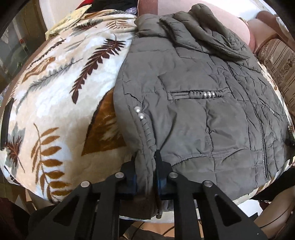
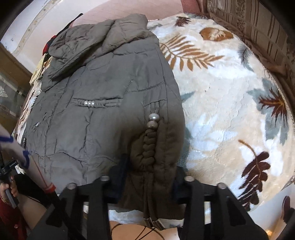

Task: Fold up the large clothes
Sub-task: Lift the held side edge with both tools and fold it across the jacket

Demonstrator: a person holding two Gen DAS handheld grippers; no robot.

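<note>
A grey-olive padded jacket (image 1: 202, 114) with a hood lies front up on a leaf-patterned blanket (image 1: 55, 92). Pearl beads trim its pockets and sleeves. My left gripper (image 1: 145, 162) is shut on the near sleeve edge at the jacket's left side, with the fabric pinched between the fingers. In the right wrist view the same jacket (image 2: 92, 83) fills the left half, and my right gripper (image 2: 150, 166) is shut on the thick, braided sleeve end at its right side. The blanket (image 2: 230, 110) spreads to the right. The cuffs hang over the near edge.
A striped upholstered sofa back (image 2: 254, 27) borders the blanket on the far right. A glass-fronted cabinet (image 1: 18, 37) stands at the left. Other clothes (image 1: 110, 5) are piled beyond the blanket. A person's hand (image 2: 9, 186) shows at the lower left of the right wrist view.
</note>
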